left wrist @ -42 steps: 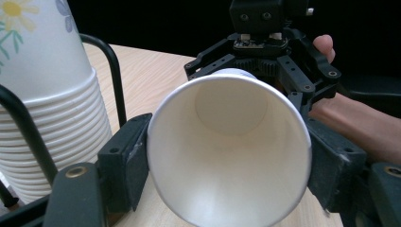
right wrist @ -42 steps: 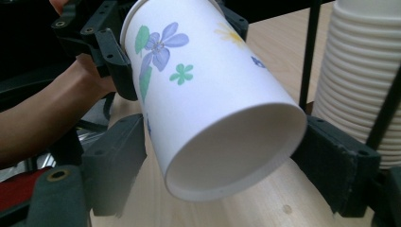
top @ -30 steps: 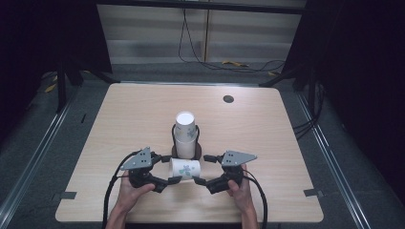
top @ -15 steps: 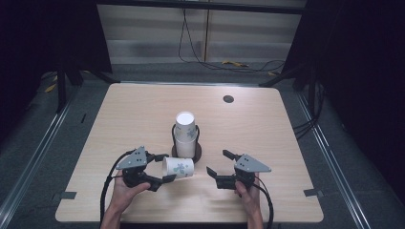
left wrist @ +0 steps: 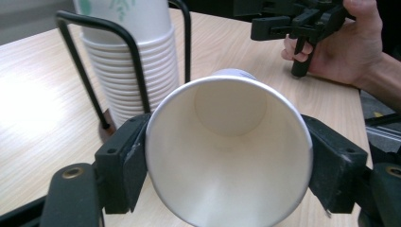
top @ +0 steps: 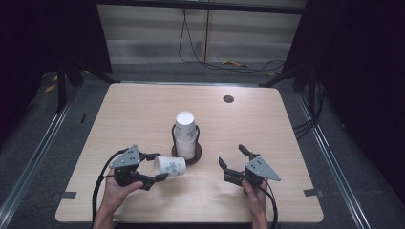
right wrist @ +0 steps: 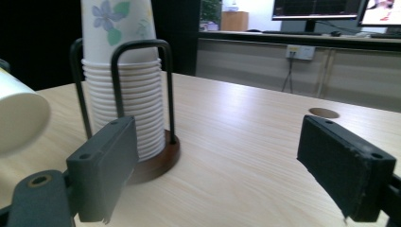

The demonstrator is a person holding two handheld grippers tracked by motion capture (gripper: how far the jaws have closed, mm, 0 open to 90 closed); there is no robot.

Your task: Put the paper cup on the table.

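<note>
right tool (top: 235, 160) drawn back empty, left tool (top: 152, 168) holding cup (top: 170, 165)

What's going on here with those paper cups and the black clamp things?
A person at a wooden table holds a two-jaw tool in each hand. The left gripper is shut on a single paper cup, held on its side by the rim with its open mouth facing the hand. The right gripper has its jaws open and holds nothing, off to the side of the stack of cups, which stands upside down in a wire holder on a round dark base.
</note>
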